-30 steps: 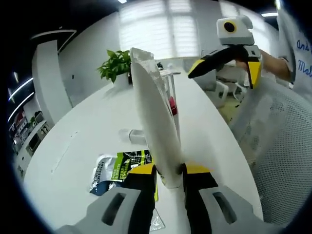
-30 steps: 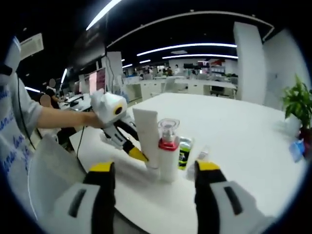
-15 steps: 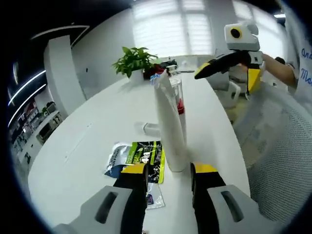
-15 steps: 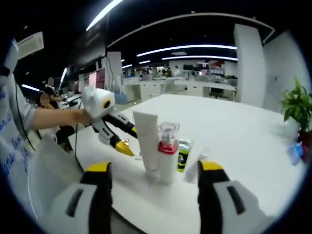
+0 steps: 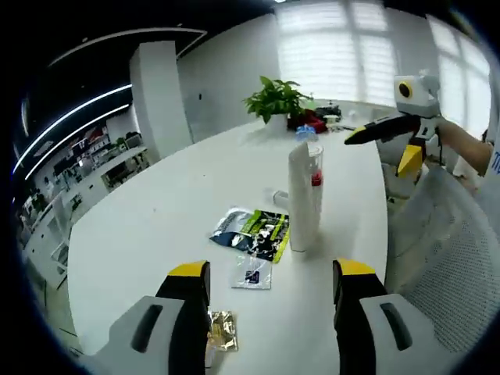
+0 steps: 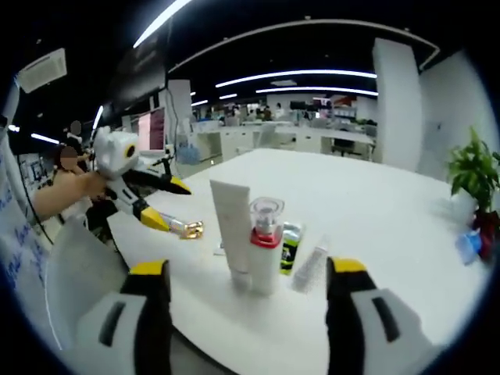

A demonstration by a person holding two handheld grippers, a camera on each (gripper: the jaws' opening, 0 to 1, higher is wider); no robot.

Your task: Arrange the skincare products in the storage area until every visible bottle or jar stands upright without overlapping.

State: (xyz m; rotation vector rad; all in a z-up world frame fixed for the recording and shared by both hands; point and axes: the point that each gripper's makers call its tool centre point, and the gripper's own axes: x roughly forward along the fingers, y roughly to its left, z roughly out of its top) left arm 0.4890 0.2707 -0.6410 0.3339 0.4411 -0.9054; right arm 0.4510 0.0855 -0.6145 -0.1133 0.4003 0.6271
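A: Where do the skincare products stand?

B: In the left gripper view, a white tube (image 5: 300,197) stands upright on its cap just right of the centre, on the white table (image 5: 156,226). A pump bottle (image 5: 315,175) with a red collar stands close behind it, partly hidden. In the right gripper view the same tube (image 6: 233,234) is at the centre and the pump bottle (image 6: 265,247) is just beside it on the right; I cannot tell if they touch.

A: And what lies flat?

B: In the left gripper view, a green and black sachet (image 5: 262,231) lies left of the tube, a small clear sachet (image 5: 252,273) lies below it, and a gold packet (image 5: 221,331) is at the lower left. In the right gripper view, a small clear bottle (image 6: 310,267) lies on its side to the right of the pump bottle.

A: What about the tongs?

B: The left gripper (image 5: 268,275) has its jaws wide apart and holds nothing. The right gripper (image 6: 247,271) is also wide and empty. In the left gripper view the right gripper appears at the upper right, over a white mesh chair (image 5: 449,258).
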